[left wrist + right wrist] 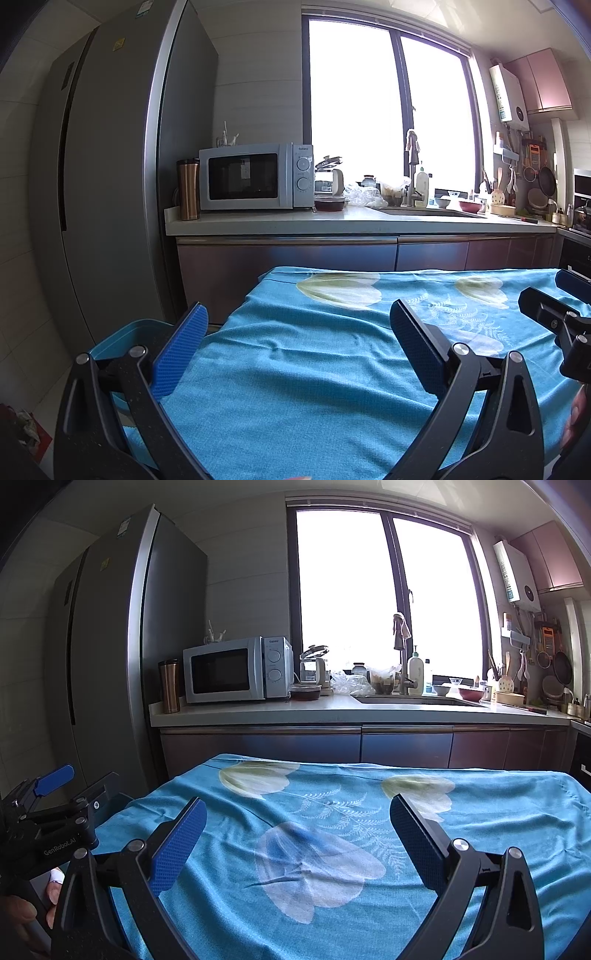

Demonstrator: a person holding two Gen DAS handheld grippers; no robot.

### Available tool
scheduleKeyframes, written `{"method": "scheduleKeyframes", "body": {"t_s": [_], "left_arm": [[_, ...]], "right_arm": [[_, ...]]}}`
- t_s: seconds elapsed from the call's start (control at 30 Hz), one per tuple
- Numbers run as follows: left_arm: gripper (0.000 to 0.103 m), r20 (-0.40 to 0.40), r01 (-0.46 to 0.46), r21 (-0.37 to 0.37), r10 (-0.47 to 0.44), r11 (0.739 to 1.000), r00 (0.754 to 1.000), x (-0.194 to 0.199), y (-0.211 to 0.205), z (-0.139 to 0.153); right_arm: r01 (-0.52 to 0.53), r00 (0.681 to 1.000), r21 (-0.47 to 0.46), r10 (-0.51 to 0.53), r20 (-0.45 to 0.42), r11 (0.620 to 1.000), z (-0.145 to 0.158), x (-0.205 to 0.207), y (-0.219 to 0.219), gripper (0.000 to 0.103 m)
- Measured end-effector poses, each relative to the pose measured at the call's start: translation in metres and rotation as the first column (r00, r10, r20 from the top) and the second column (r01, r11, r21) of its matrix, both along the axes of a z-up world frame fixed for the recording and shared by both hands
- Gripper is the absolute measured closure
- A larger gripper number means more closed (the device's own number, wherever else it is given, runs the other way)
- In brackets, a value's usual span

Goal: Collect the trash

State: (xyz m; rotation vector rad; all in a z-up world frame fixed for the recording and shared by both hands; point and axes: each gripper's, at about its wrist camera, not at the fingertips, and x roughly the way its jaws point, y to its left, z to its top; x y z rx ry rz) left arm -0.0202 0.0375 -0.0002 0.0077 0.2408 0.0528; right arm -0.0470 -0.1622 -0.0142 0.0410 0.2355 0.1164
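Observation:
My left gripper point(295, 332) is open and empty, held over the left part of a table covered with a blue flowered cloth point(314, 369). My right gripper point(295, 823) is open and empty over the middle of the same cloth point(498, 830). A blue bin point(129, 336) stands by the table's left edge, partly hidden behind my left gripper's left finger. I see no loose trash on the cloth. Each gripper shows at the edge of the other's view: the right gripper point(554, 306) and the left gripper point(55, 794).
A grey fridge point(110, 184) stands at the left. A kitchen counter point(332, 221) runs behind the table with a microwave point(255, 177), a copper tumbler point(188, 188), a sink and dishes. Some crumpled stuff point(26, 428) lies on the floor at lower left.

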Motion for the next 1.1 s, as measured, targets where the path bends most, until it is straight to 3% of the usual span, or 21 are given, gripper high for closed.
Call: {"method": "scheduleKeyframes", "body": {"t_s": [1.1], "left_arm": [[0.006,-0.011,-0.004,0.002,0.004,1.000,1.000,0.0023,-0.0014,-0.0024]], "right_arm": [[-0.002,1.000,0.001,0.002,-0.007,1.000,-0.0013,0.0038,-0.0018,0.007]]}}
